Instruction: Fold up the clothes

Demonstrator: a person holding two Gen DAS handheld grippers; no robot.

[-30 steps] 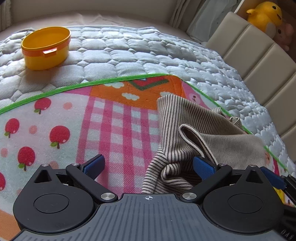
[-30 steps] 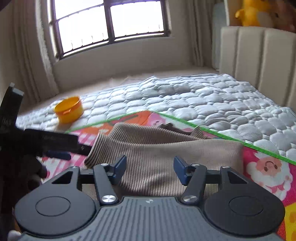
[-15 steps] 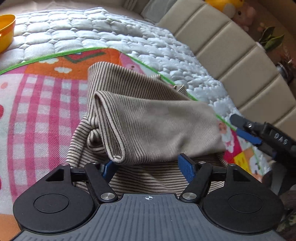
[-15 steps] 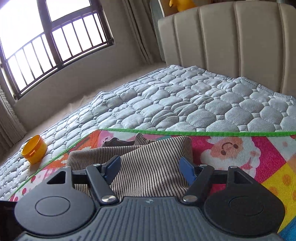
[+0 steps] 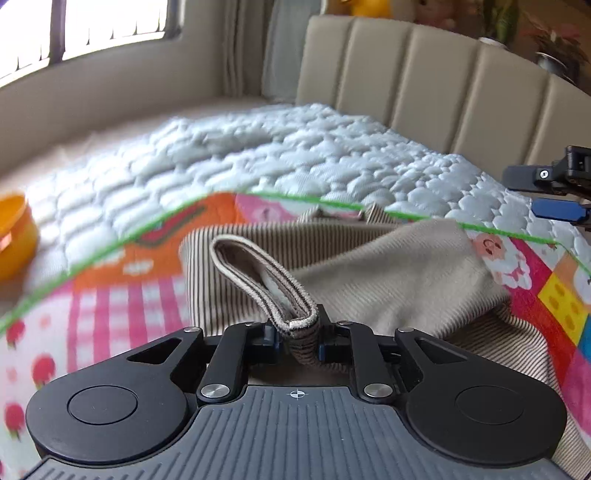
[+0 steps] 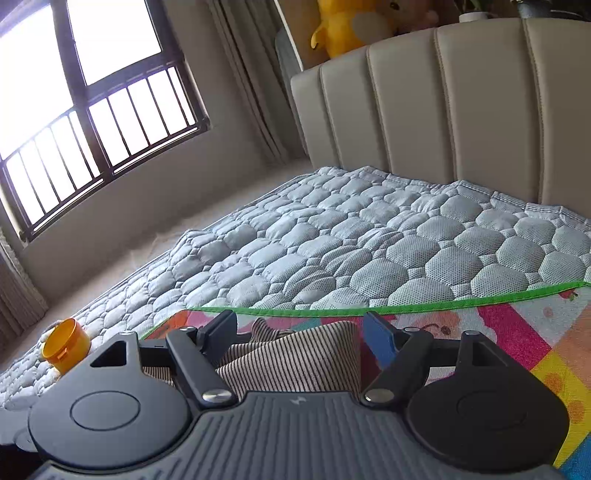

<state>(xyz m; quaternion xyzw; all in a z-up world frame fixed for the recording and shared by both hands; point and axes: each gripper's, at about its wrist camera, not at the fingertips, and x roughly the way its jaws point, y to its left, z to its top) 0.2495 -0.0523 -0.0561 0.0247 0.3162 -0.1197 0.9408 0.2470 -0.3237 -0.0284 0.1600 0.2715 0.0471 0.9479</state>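
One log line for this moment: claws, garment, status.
left claw: just closed, shut on cuff | right claw: open over striped garment, no grip | garment on mat | fold not done

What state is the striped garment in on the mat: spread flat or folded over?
Folded over: the striped garment lies doubled on the mat, with one banded edge lifted.

Striped garments: one (image 5: 388,266)
Play mats: one (image 5: 122,295)
Quilted covers: one (image 6: 351,251)
Orange tubs: one (image 6: 66,345)
Yellow plush ducks: one (image 6: 343,27)
Grippers: two (image 5: 297,338) (image 6: 299,332)
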